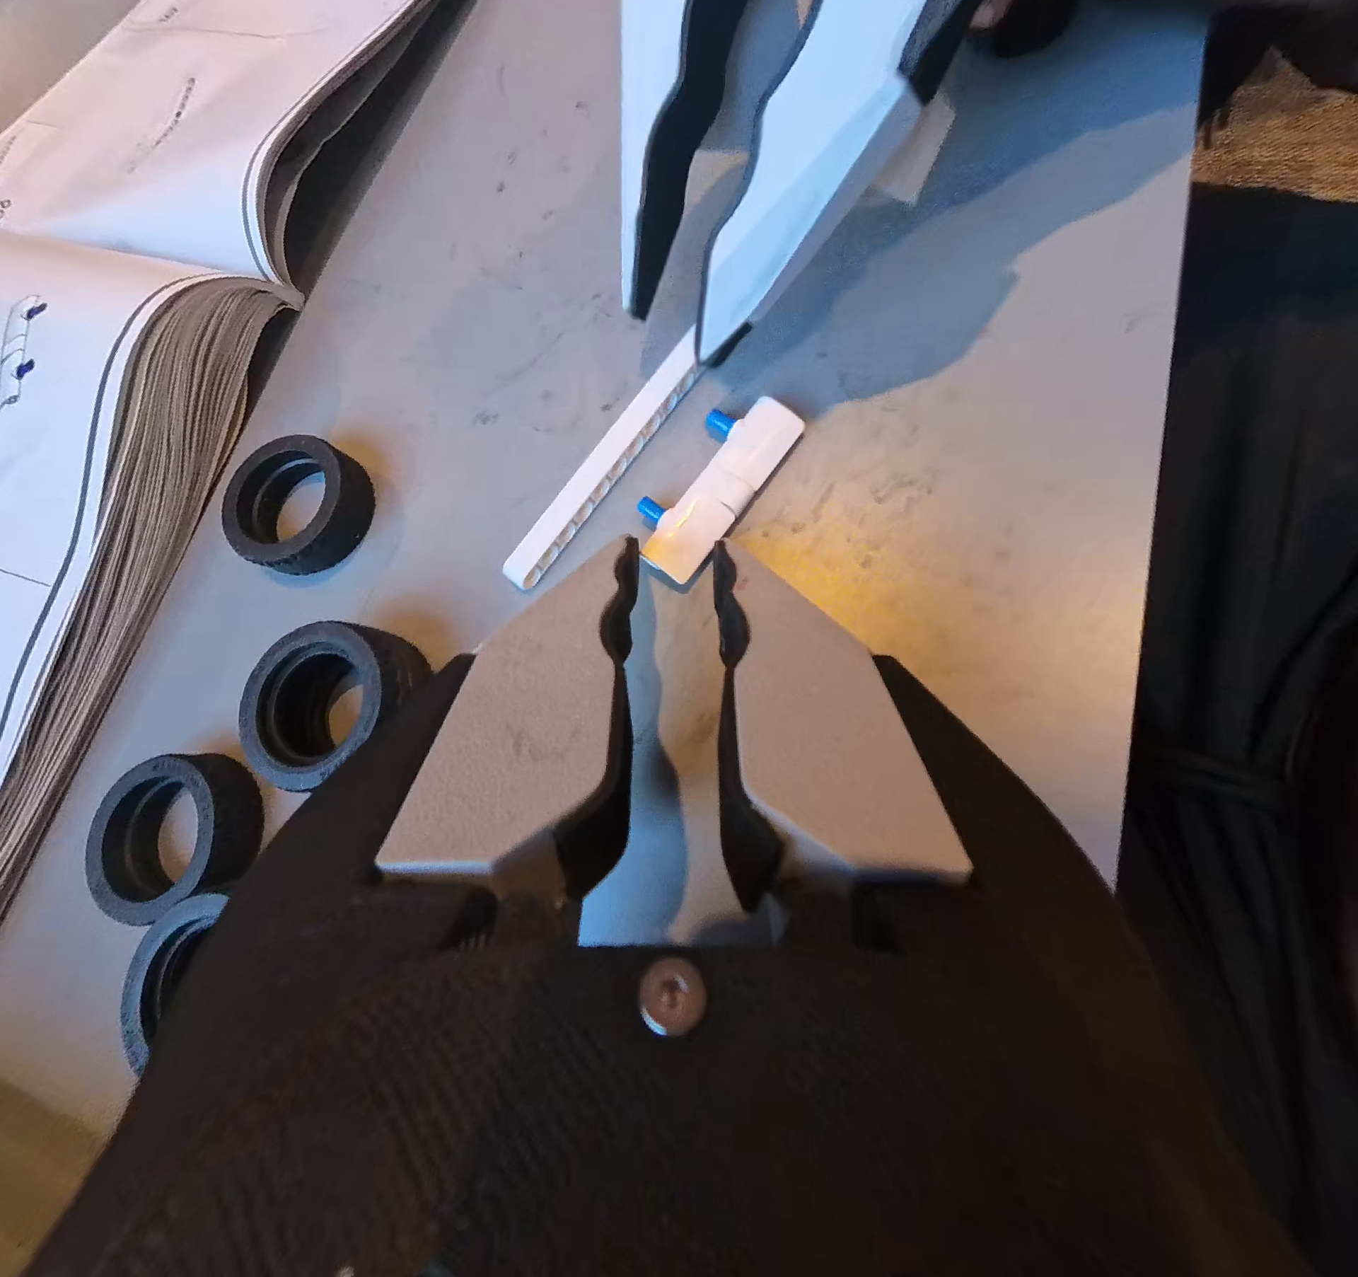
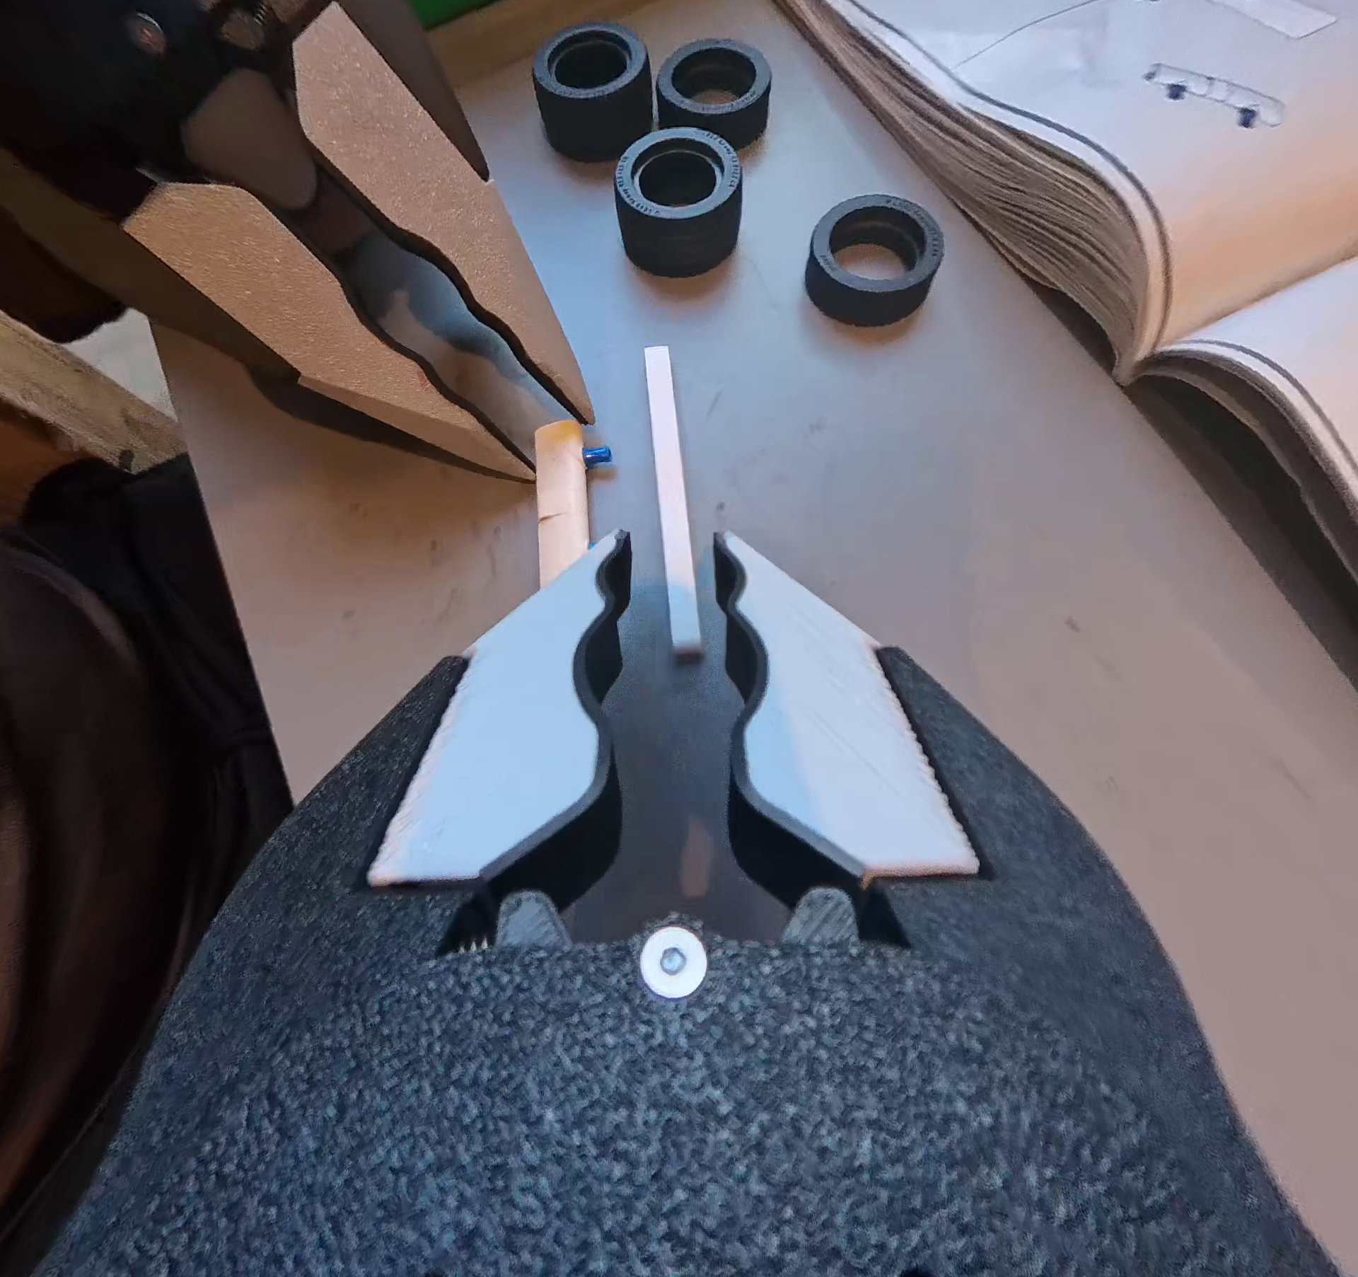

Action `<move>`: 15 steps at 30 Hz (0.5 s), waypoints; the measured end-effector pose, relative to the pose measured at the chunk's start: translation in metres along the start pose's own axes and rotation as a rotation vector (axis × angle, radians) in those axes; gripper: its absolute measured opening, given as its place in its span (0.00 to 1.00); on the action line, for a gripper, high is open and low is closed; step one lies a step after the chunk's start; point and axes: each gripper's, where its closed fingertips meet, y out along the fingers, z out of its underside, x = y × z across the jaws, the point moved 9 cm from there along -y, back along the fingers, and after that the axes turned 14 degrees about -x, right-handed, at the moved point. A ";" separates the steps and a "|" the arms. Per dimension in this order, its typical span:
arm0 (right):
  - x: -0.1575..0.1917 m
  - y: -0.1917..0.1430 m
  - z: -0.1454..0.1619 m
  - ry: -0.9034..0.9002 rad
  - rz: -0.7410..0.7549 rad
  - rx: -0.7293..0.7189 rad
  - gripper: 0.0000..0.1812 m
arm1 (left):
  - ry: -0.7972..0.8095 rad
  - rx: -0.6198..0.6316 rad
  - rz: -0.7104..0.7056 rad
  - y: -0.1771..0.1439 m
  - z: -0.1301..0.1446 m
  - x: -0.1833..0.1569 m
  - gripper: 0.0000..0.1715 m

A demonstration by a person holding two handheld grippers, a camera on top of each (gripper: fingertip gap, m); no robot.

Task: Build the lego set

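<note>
Beam [image 2: 672,499] lies lengthwise between right gripper's [image 2: 672,543] parted, empty tips; left gripper [image 1: 672,551], also released, nears pinned piece [image 1: 724,488].

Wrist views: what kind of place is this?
Likely an indoor hobby or lab workbench: a scuffed grey tabletop, an open instruction booklet, loose black tyres and a long white beam.

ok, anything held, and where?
Nothing held. Left gripper, open, straddles one end of the pinned white piece; right gripper, open, one end of the white beam.
</note>
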 end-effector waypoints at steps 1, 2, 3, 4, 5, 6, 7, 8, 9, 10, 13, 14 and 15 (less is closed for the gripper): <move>-0.001 -0.006 0.000 0.017 -0.007 -0.023 0.13 | 0.000 0.000 0.002 0.001 0.000 0.000 0.10; 0.000 -0.012 0.000 0.035 -0.032 -0.050 0.15 | 0.002 0.000 0.004 0.001 -0.001 -0.001 0.10; 0.002 -0.017 0.001 0.045 -0.065 -0.072 0.18 | 0.006 -0.001 0.006 0.002 -0.001 -0.001 0.10; 0.004 -0.021 0.002 0.041 -0.084 -0.078 0.20 | 0.011 -0.002 0.006 0.002 -0.001 -0.001 0.10; 0.006 -0.024 0.005 0.023 -0.078 -0.069 0.20 | 0.017 -0.002 0.006 0.002 -0.001 -0.002 0.10; 0.007 -0.024 0.007 -0.004 -0.058 -0.051 0.21 | 0.025 -0.003 0.007 0.002 -0.001 -0.002 0.09; 0.009 -0.024 0.009 -0.036 -0.039 -0.033 0.22 | 0.034 -0.006 0.014 0.002 -0.002 -0.003 0.09; 0.013 -0.023 0.009 -0.071 -0.031 -0.024 0.22 | 0.043 -0.008 0.021 0.003 -0.002 -0.004 0.09; 0.018 -0.022 0.009 -0.109 -0.034 -0.021 0.21 | 0.048 -0.010 0.029 0.003 -0.002 -0.004 0.09; 0.023 -0.021 0.009 -0.144 -0.041 -0.018 0.19 | 0.047 -0.011 0.037 0.003 -0.002 -0.004 0.09; 0.028 -0.015 0.011 -0.177 -0.024 0.013 0.16 | 0.029 -0.009 0.046 0.004 -0.002 0.001 0.09; 0.028 -0.012 0.011 -0.172 -0.021 0.020 0.17 | 0.028 -0.010 0.054 0.004 -0.002 0.002 0.09; 0.028 -0.010 0.011 -0.169 -0.012 0.026 0.17 | 0.029 -0.014 0.063 0.004 -0.002 0.003 0.09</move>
